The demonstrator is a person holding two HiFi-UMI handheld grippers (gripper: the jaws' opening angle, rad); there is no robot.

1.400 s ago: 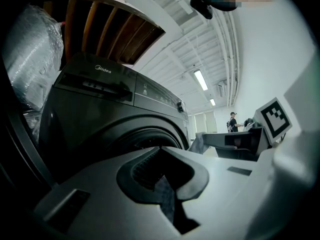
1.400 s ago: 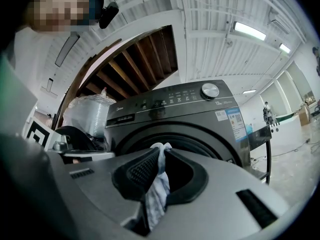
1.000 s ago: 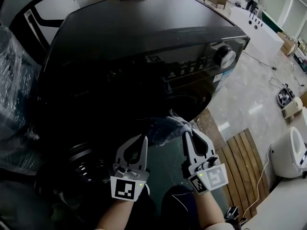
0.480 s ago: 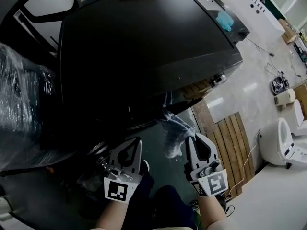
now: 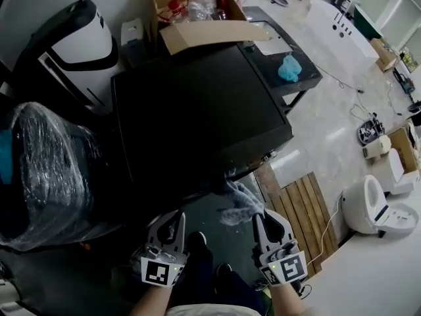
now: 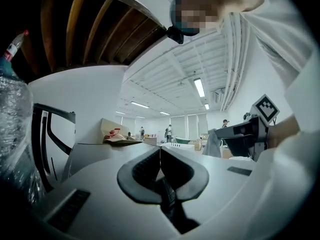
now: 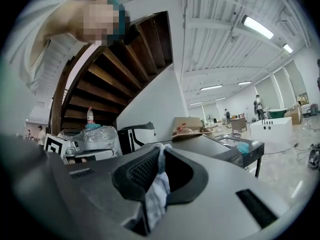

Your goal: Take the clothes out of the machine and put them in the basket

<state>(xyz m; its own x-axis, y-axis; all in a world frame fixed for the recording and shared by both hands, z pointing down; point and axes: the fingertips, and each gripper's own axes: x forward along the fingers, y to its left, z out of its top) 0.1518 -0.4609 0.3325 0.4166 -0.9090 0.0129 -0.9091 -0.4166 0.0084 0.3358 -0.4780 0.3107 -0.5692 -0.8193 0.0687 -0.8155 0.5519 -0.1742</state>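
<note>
Below the front edge of the machine (image 5: pixel 197 110), head view: pale cloth (image 5: pixel 238 201) bunched at the right hand-held gripper (image 5: pixel 258 219). Left gripper view: left hand-held gripper (image 6: pixel 160 156), jaws together, nothing between. Right gripper view: jaws clamped on cloth.

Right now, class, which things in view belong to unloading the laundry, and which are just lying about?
Job: black machine; pale garment, pinched by the right gripper; left gripper, shut and empty. No basket in view.
Lying about: cardboard box; plastic-wrapped bundle; toilet; wooden slatted board; crumpled blue item on the side table.
</note>
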